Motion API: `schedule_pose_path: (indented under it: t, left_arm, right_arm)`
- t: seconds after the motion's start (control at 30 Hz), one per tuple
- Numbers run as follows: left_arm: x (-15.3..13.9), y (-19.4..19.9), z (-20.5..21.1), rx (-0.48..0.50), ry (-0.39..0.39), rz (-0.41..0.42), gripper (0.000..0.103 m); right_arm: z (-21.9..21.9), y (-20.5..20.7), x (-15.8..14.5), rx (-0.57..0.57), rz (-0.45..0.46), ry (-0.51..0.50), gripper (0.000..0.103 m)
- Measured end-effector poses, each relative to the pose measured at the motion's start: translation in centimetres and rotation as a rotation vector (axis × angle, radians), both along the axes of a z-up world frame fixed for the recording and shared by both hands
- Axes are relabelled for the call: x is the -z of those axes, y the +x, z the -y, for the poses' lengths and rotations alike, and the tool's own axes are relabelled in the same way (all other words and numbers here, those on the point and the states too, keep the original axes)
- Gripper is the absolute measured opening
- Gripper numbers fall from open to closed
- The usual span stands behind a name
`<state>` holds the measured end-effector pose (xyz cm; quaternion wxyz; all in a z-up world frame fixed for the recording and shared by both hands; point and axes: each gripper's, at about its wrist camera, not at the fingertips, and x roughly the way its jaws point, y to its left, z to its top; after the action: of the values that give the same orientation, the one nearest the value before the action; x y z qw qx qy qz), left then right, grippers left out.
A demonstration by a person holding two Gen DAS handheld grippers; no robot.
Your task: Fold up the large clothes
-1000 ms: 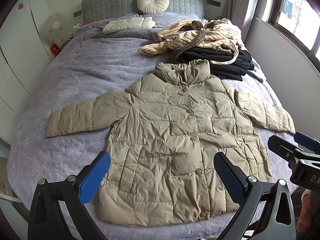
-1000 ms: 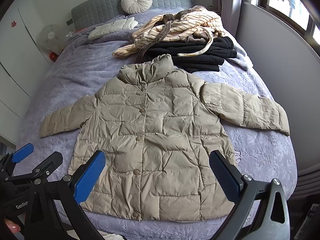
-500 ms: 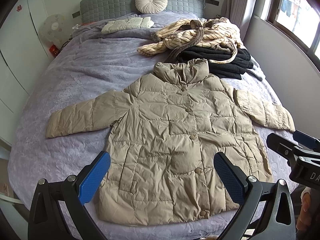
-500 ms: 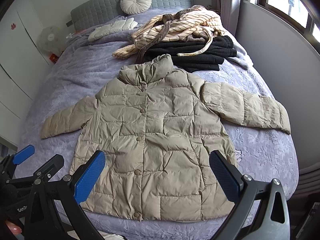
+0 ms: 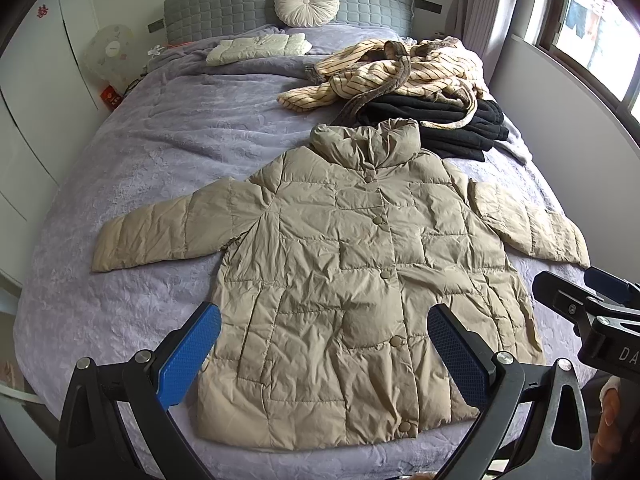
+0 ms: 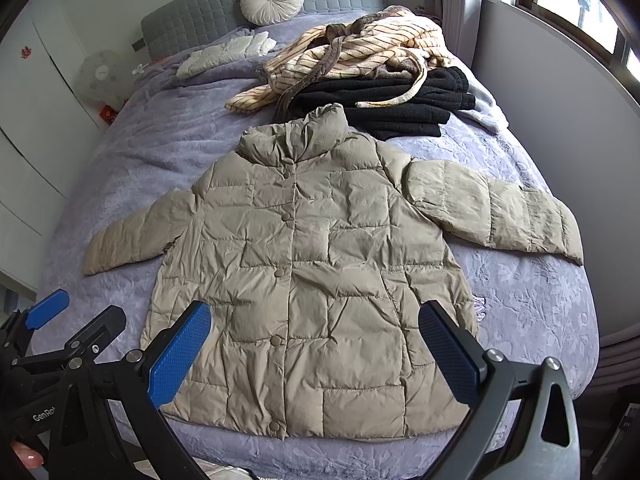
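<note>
Left wrist view: left gripper [image 5: 324,344] jaws spread wide, empty, hovering over jacket [image 5: 352,272] hem; jacket flat on bed [image 5: 160,152], ahead between jaws. Right gripper [image 6: 314,344] likewise wide open, empty, above hem.

Soft daylight reaches me from the bright, blown-out window [image 5: 592,12] at the far right, leaving the lilac textured bedspread [image 5: 168,152] evenly lit with only faint shadows in the creases of the beige quilted puffer jacket [image 5: 360,264]. Both my views stay sharp, though the fisheye bends walls and darkens every corner.
</note>
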<state>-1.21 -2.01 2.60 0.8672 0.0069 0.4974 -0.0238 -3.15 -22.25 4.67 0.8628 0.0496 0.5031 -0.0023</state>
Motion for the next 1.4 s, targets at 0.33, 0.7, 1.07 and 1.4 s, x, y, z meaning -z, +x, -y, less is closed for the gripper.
schedule_pose_path:
  t: [0.33,0.7,1.07,1.4]
  left_arm:
    - [0.2,0.6,-1.3,-0.023,-0.020,-0.020,0.103]
    - [3.0,1.5,-4.8,-0.060,-0.056,-0.085,0.103]
    - [11.0,4.4,-16.8,-0.223,-0.170,-0.155,0.103]
    - [22.7,10.9,-32.4,-0.439,-0.500,-0.076,0.103]
  right_arm:
    - [0.1,0.7,0.8,-0.001,-0.043,0.015,0.103]
    - [-1.2,2.1,1.6,-0.006,-0.124,0.063,0.103]
    - [-8.2,5.3,8.1,-0.121,-0.238,0.120,0.103]
    - [-16.4,8.5,15.6,-0.236,-0.345,0.173,0.103]
